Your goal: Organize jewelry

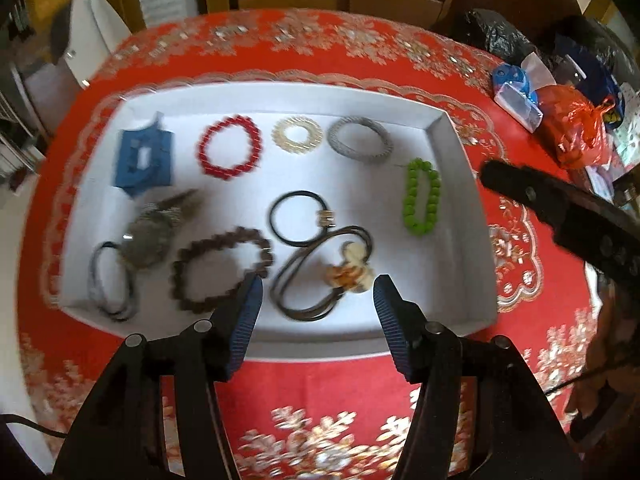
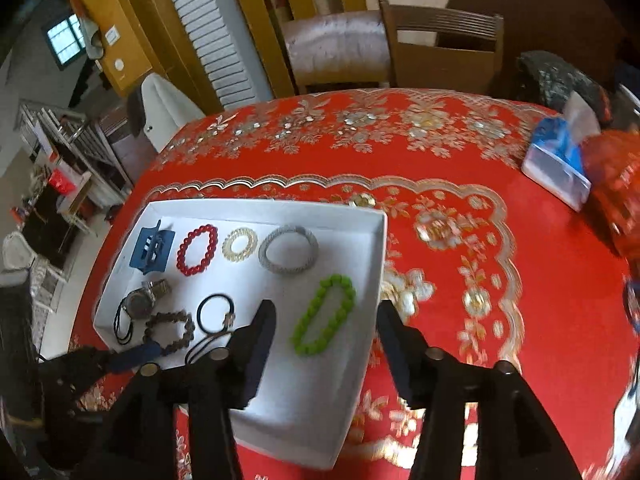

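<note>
A white tray (image 1: 460, 184) on the red tablecloth holds the jewelry: a blue clip (image 1: 144, 158), a red bead bracelet (image 1: 229, 148), a gold ring piece (image 1: 297, 135), a grey bangle (image 1: 360, 140), a green bead bracelet (image 1: 422, 196), a black hair tie (image 1: 300, 218), a brown bead bracelet (image 1: 222, 268), a watch (image 1: 150, 236) and a cord necklace with a flower (image 1: 348, 272). My left gripper (image 1: 318, 300) is open and empty above the tray's near edge. My right gripper (image 2: 326, 320) is open and empty over the tray's right side (image 2: 380, 248), near the green bracelet (image 2: 324, 316).
A blue and white tissue pack (image 2: 560, 168), an orange bag (image 1: 576, 128) and black bags (image 2: 560, 76) sit at the table's far right. Wooden chairs (image 2: 444, 48) stand behind the table. The right gripper's arm (image 1: 560, 216) shows at the right of the left wrist view.
</note>
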